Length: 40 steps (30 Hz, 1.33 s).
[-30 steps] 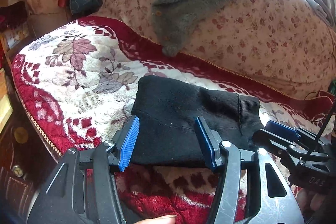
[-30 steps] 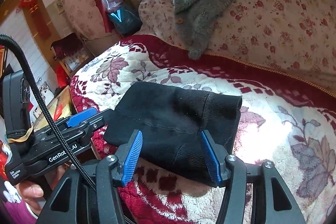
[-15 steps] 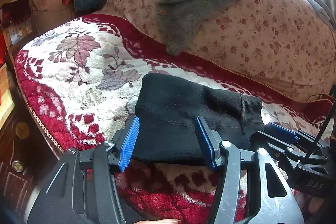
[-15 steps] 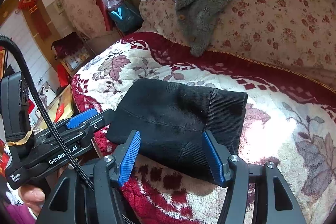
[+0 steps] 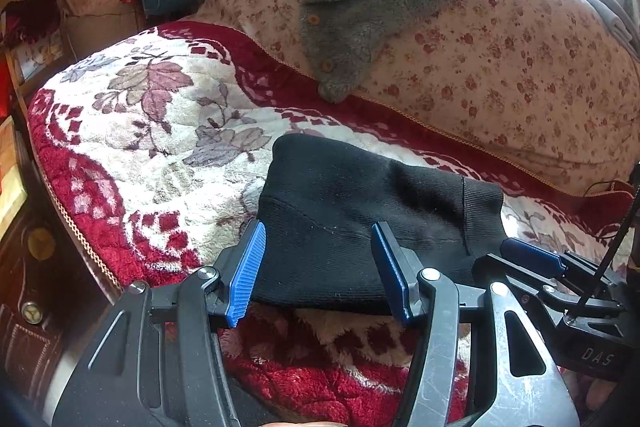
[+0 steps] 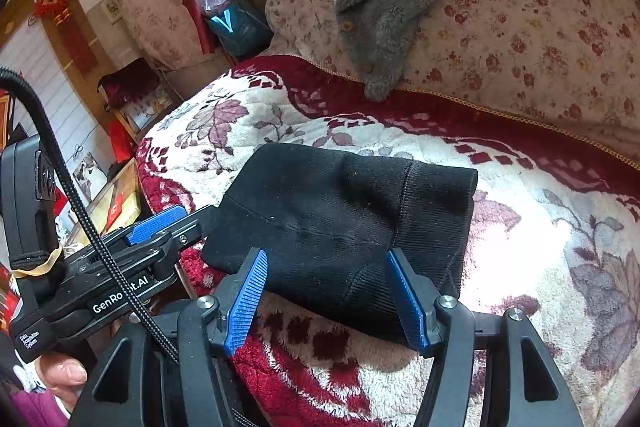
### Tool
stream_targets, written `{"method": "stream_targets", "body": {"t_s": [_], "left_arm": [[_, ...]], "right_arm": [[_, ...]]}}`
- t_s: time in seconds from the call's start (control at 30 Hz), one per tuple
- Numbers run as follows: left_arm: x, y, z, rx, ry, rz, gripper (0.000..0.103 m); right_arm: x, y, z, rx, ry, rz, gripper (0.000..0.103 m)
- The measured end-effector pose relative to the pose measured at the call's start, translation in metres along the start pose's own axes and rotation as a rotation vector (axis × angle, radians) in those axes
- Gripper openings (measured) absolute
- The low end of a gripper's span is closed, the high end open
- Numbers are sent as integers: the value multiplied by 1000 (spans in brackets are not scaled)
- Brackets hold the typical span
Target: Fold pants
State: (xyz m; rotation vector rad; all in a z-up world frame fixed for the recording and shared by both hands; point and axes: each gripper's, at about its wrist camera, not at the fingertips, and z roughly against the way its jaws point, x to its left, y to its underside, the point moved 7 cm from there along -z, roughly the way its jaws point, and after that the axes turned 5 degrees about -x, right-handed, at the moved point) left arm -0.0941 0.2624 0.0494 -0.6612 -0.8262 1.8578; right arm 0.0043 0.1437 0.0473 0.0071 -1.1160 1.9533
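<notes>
Left wrist view: pants (image 5: 360, 211) folded, centre frame, on blanket (image 5: 132, 131). Left gripper (image 5: 320, 267) & right gripper (image 6: 326, 291) released, nothing held. Advise pressing bundle flat, edges squared.

Black pants (image 5: 360, 223) are seen folded into a compact bundle on a red and cream floral blanket (image 5: 140, 131). The left gripper (image 5: 318, 269) is held just short of the bundle's near edge, its blue pads spread apart with nothing between them. The right gripper (image 5: 536, 261) is seen at the right, beside the bundle's ribbed end. A grey fleece garment (image 5: 372, 7) is draped over a floral cushion (image 5: 520, 67) at the far side.
</notes>
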Motion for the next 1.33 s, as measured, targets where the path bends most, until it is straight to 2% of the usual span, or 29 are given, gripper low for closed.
{"method": "stream_targets", "body": {"t_s": [1.33], "left_arm": [[5, 2, 1, -3, -9, 25, 55]], "right_arm": [[6, 5, -9, 33, -11, 7, 60]]}}
